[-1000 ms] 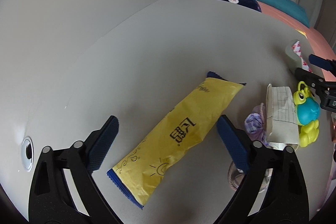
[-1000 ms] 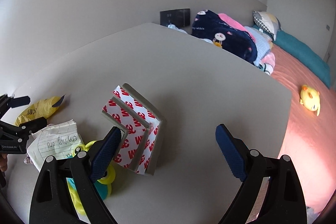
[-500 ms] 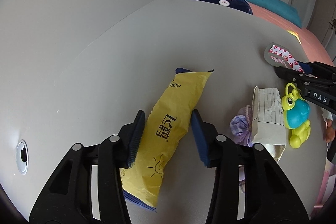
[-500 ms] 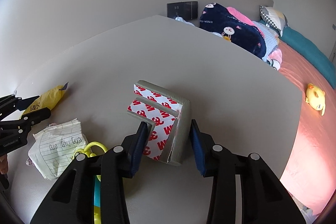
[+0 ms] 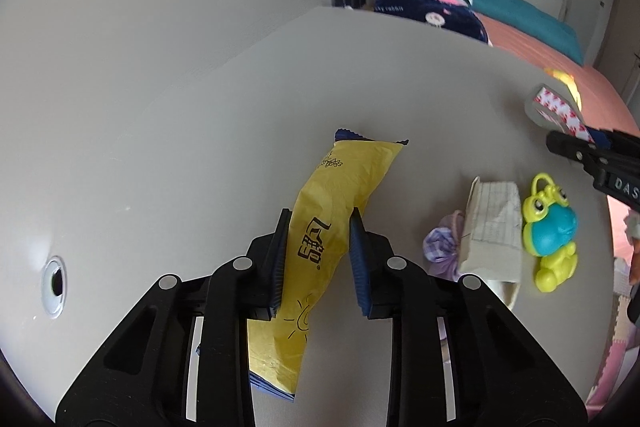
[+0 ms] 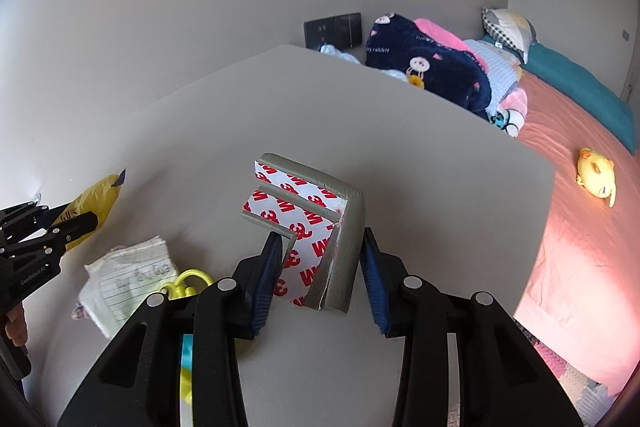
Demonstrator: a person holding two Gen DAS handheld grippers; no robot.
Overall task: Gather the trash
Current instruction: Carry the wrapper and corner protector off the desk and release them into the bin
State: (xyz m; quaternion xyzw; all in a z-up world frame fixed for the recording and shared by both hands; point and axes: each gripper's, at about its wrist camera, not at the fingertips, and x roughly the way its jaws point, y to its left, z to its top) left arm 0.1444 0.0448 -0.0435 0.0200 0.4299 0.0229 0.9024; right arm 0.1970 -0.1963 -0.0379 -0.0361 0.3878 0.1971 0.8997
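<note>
- Left wrist view: my left claw was gaping a second ago; now its jaws are closing on the yellow wrapper, pads pressing both edges mid-length. The wrapper runs from lower centre up to mid-frame on the counter. Folded paper and frog toy lie at right, untouched.
- Right wrist view: my right claw has narrowed too, gripping the foam corner guard at centre frame. Both pieces look ready to lift.
</note>
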